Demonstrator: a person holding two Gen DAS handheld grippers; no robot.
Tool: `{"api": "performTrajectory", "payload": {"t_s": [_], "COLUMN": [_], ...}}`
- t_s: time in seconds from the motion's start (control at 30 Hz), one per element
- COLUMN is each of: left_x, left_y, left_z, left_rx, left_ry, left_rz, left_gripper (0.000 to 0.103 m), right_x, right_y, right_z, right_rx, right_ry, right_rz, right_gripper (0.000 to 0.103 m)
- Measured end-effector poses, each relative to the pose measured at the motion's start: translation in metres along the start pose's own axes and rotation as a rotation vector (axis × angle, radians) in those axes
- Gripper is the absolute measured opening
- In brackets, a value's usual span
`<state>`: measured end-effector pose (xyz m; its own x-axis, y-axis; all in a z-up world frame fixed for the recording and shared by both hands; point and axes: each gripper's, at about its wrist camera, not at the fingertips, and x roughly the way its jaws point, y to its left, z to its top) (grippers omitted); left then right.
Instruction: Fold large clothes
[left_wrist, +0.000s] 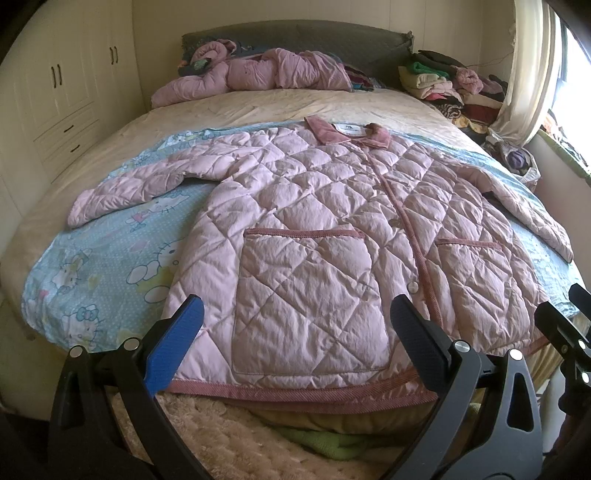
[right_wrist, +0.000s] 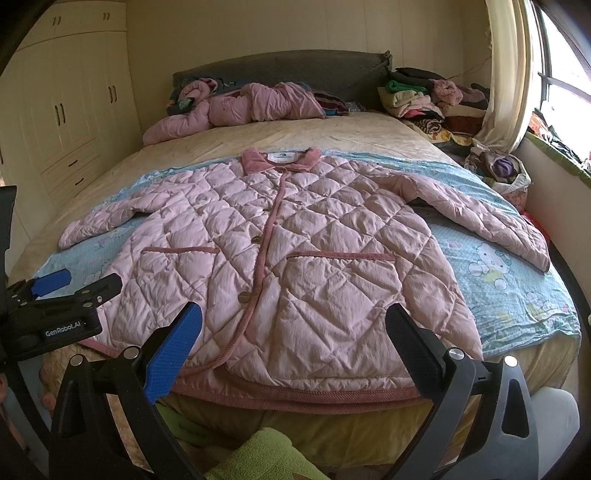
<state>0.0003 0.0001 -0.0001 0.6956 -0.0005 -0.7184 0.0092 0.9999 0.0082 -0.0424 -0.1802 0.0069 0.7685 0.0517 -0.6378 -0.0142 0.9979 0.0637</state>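
Observation:
A pink quilted jacket lies flat, front up and buttoned, on a blue cartoon-print sheet on the bed, collar away from me, both sleeves spread out. It also shows in the right wrist view. My left gripper is open and empty, just above the jacket's hem on the left pocket side. My right gripper is open and empty, above the hem on the right pocket side. The left gripper also shows at the left edge of the right wrist view.
A crumpled pink garment lies by the grey headboard. A heap of folded and loose clothes sits at the far right by a curtain. Cream wardrobes stand left. Green cloth lies below the bed's near edge.

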Motion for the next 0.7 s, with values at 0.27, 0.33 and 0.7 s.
{"api": "performTrajectory", "payload": {"t_s": [0.27,0.33,0.7], "left_x": [-0.0001,-0.0001,-0.0002], "left_y": [-0.0002,0.0001,0.0000], "left_z": [-0.0001,0.0000,-0.0001], "left_rx": [0.002,0.000,0.001], "left_ry": [-0.001,0.000,-0.001], "left_rz": [-0.001,-0.001,0.000], "left_gripper": [0.095,0.095,0.095], "right_x": [0.0003,0.0002,-0.0001], "right_y": [-0.0001,0.0003,-0.0012], "right_z": [0.0000,0.0001,0.0015], "right_rx": [0.000,-0.001,0.003], "right_ry": [0.000,-0.001,-0.002], "right_rz": [0.002,0.002,0.005], "right_gripper": [0.099,0.099,0.099]}}
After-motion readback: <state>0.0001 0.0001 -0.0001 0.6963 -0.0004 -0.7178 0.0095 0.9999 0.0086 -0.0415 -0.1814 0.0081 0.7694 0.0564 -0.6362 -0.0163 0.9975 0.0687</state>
